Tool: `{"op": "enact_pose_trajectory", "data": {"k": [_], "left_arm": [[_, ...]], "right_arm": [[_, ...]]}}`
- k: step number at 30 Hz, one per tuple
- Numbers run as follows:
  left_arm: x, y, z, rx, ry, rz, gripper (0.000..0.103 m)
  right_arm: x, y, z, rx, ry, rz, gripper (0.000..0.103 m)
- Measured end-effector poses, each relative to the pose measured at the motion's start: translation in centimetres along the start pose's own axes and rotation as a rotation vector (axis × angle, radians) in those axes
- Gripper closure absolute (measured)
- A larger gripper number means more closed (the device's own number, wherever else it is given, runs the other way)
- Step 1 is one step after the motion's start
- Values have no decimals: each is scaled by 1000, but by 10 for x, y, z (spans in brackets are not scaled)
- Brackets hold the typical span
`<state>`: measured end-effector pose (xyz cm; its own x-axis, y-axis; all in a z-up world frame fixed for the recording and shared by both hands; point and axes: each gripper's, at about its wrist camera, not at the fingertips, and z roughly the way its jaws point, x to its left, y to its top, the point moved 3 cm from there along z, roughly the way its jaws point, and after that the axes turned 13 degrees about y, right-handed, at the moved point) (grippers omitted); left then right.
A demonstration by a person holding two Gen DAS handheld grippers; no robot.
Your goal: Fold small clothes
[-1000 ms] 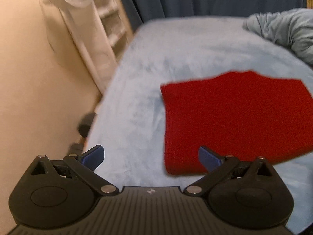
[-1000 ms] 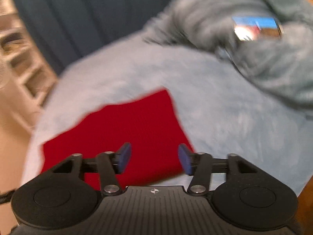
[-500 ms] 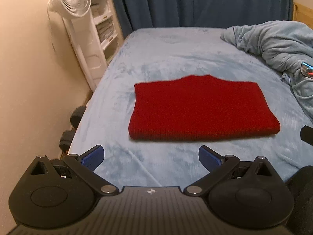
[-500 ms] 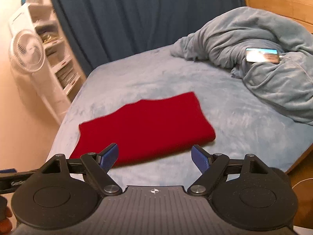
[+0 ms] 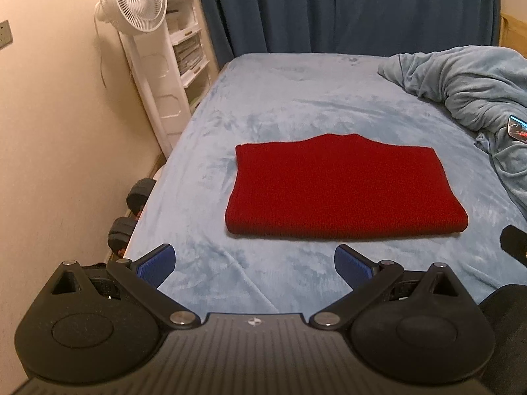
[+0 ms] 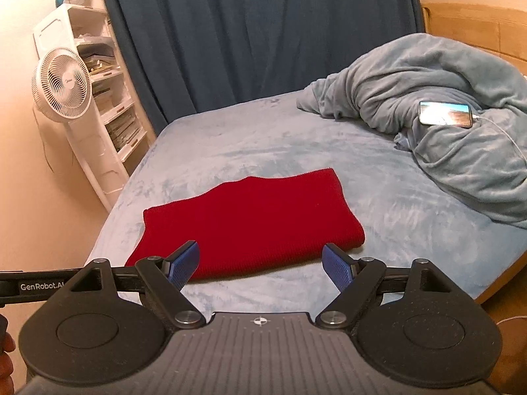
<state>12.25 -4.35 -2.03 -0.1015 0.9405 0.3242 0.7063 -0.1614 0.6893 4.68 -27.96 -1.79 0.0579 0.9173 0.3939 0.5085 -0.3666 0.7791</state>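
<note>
- The bed [image 5: 296,105] spreads ahead of and below both my claws, its pale blue cover bare except for one garment; a rumpled blanket [image 6: 444,125] is heaped well off to the right of my right claw, with a phone [image 6: 444,114] lying on top of it.
- The red knit top [image 5: 332,191] lies flat on the cover just beyond my fingertips, squared into a neat rectangle with its thick doubled edge nearest me. From my right claw's side it sits ahead and slightly left.
- My left claw [image 5: 253,260] hangs above the near edge of the bed, jaws spread wide, nothing between them.
- My right claw [image 6: 262,261] has just been opening; it stands wide apart and empty, tips short of the top's near edge.
- I judge this fold finished and let go: neither claw touches the cloth.
- Next, I think, either one more fold across the short way, each claw pinching a corner of the same end, or this piece is done and another garment must be fetched. I see no other garment here.
</note>
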Motion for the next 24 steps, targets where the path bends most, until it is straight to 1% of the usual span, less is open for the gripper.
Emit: {"op": "enact_pose_trajectory", "data": {"k": [4,24], "left_arm": [[0,-2,4,26,-13,3,0],[-9,1,20,69,-45,21,0]], "right_arm": [[1,1,0,-1,-6,-1,20],[4,-1,12,46,-13,0,20]]}}
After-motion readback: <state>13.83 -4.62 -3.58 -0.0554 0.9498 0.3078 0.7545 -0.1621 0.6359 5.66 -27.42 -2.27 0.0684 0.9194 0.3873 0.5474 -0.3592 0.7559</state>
